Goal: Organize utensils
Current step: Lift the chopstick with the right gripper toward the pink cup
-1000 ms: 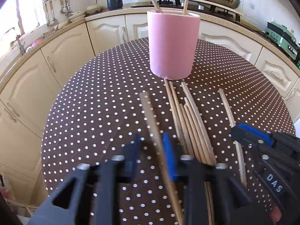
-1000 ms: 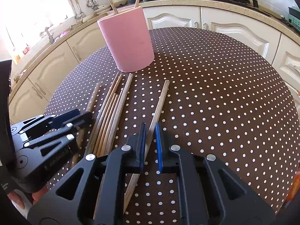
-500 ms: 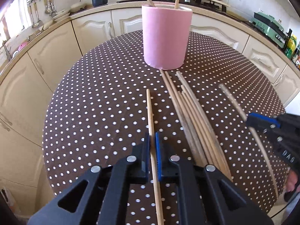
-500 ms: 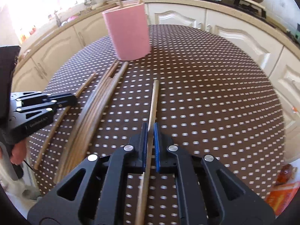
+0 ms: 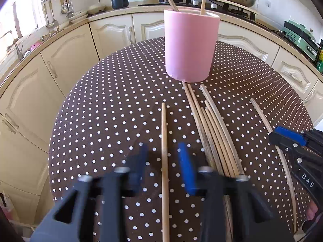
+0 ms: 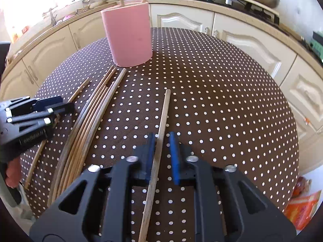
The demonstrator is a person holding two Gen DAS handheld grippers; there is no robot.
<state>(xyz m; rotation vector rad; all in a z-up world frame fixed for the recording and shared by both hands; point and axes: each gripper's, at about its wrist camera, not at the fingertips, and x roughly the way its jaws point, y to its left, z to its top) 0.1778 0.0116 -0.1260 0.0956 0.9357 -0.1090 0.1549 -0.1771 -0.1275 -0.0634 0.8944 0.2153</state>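
Left tongs (image 5: 163, 165) gape wide, a lone chopstick (image 5: 164, 151) lying loose between them on the table (image 5: 101, 121). Right tongs (image 6: 161, 151) are parted too, straddling another chopstick (image 6: 161, 125), gripping nothing. Bundle (image 5: 214, 133) waits between; pink holder (image 5: 190, 46) already has 2 upright, presumably where these go.

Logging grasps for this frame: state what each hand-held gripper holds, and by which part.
Nothing is held. The left hand-held gripper and the right hand-held gripper are both open, each straddling a chopstick lying on the table.
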